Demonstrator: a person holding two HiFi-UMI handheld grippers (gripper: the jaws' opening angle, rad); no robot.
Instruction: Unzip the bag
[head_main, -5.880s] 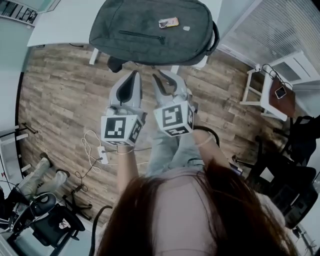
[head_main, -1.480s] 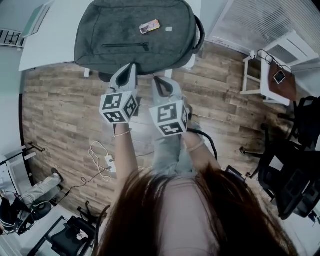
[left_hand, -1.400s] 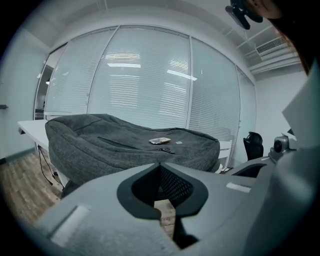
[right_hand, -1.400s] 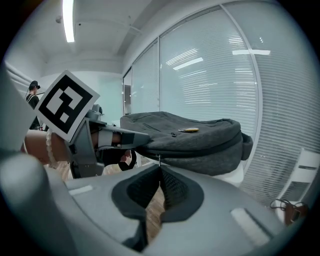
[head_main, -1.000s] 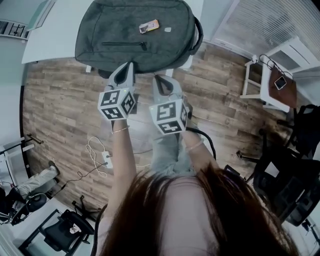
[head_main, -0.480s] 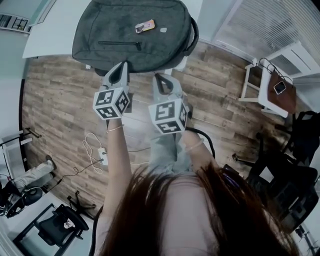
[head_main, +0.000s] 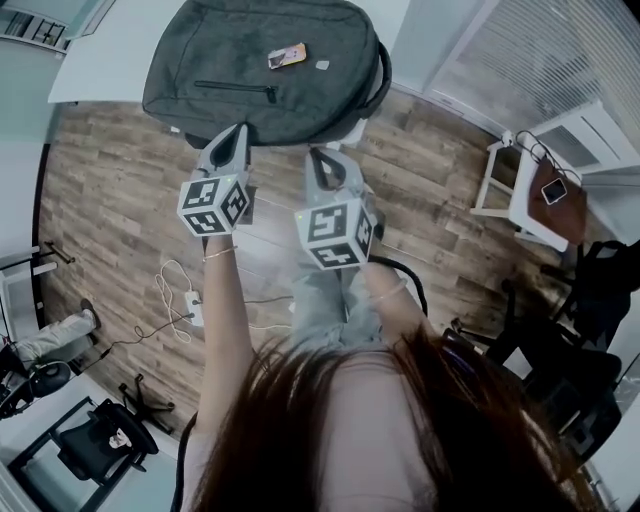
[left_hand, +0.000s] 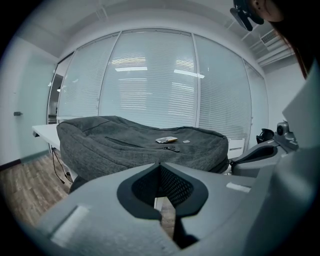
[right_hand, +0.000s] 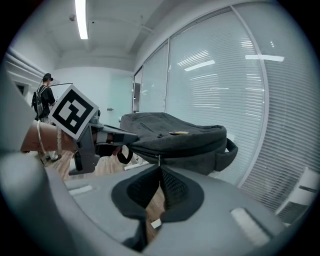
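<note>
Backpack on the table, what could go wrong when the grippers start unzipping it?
1. The backpack hangs over the near edge of the table, so a tug might drag it off.
2. The small flat card lying loose on top could slide away.
3. The left gripper and right gripper are both shut, and neither visibly grips the bag, so nothing steadies it.

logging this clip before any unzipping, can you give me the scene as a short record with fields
bag: grey backpack, lying flat on white table
front pocket zipper: looks closed
on bag: small flat card-like item
left gripper: shut, nothing between jaws, short of the bag's near edge
right gripper: shut, nothing seen between jaws, tip close to the bag's near edge; contact unclear
task state: unzipping not begun
</note>
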